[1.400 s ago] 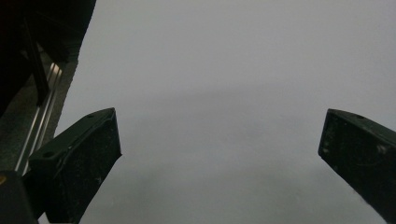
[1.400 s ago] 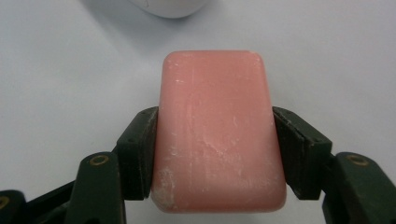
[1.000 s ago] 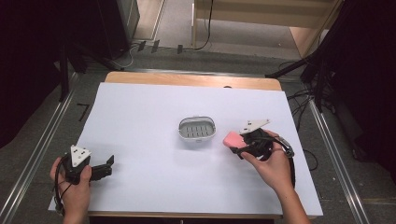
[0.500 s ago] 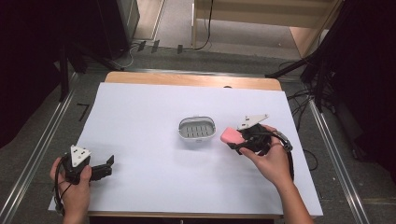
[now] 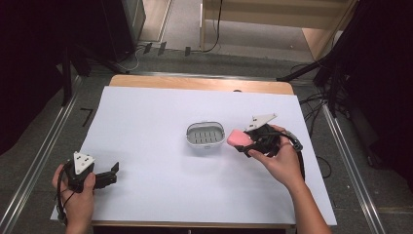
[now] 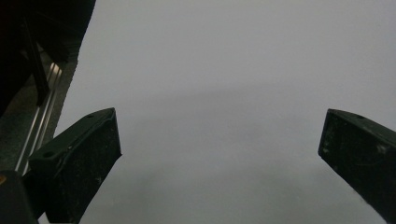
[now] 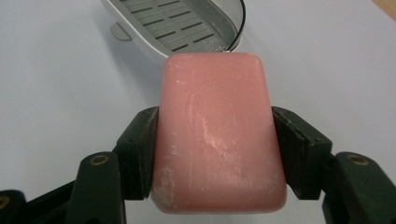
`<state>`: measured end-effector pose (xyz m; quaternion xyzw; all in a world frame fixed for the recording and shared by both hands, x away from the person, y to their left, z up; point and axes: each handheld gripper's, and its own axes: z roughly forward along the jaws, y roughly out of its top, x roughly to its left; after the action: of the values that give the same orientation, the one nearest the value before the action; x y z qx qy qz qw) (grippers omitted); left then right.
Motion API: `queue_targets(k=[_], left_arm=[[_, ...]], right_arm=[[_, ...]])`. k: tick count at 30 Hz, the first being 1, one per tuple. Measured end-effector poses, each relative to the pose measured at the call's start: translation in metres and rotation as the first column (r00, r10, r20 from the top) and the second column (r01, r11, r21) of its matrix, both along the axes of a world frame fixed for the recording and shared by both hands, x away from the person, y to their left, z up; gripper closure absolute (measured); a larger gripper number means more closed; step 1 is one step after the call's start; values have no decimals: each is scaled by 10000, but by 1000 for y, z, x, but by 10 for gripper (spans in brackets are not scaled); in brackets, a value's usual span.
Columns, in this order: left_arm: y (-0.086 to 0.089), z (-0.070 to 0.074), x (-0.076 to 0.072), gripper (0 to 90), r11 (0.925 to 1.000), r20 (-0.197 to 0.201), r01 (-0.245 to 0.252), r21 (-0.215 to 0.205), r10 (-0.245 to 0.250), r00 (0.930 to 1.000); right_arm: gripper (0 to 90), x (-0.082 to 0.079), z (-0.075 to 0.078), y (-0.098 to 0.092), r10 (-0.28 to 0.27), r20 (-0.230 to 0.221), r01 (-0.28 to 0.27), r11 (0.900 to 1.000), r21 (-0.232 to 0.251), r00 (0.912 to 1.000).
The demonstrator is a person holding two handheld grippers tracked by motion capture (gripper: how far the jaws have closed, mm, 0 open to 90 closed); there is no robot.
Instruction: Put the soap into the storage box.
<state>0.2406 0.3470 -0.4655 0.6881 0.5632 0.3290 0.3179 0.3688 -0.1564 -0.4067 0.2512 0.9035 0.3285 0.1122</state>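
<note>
Soap (image 5: 237, 138) just right of dish (image 5: 205, 134) on table (image 5: 160, 112).

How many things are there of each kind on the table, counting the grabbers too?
Pink soap bar: 1
Grey soap dish: 1
Grippers: 2, the left gripper and the right gripper
Total: 4

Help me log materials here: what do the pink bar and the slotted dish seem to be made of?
The pink bar looks like soap: matte, waxy, with whitish scuffs and rounded edges. The slotted dish looks like grey moulded plastic, smooth with a slight sheen, though coated metal can't be ruled out.
</note>
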Motion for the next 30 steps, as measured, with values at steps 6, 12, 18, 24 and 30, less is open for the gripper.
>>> queue_targets(k=[6, 12, 18, 24, 30], left_arm=[[0, 0, 0, 0, 10000, -13, -26, -6, 26, 10000], [0, 0, 0, 0, 10000, -10, -6, -19, 6, 10000], [0, 0, 0, 0, 10000, -10, -8, -25, 8, 10000], [0, 0, 0, 0, 10000, -15, -14, -28, 14, 10000], [0, 0, 0, 0, 10000, -26, -7, -46, 7, 10000]], right_arm=[[390, 6, 4, 7, 381, 40, -382, 9991, 172, 9993], [390, 11, 7, 16, 849, 158, -852, 9962, 203, 9963], [390, 17, 9, 26, 1242, 248, -1248, 9919, 225, 9919], [390, 20, 11, 34, 1674, 431, -1687, 9853, 282, 9849], [391, 26, 13, 42, 1982, 418, -1996, 9793, 321, 9793]])
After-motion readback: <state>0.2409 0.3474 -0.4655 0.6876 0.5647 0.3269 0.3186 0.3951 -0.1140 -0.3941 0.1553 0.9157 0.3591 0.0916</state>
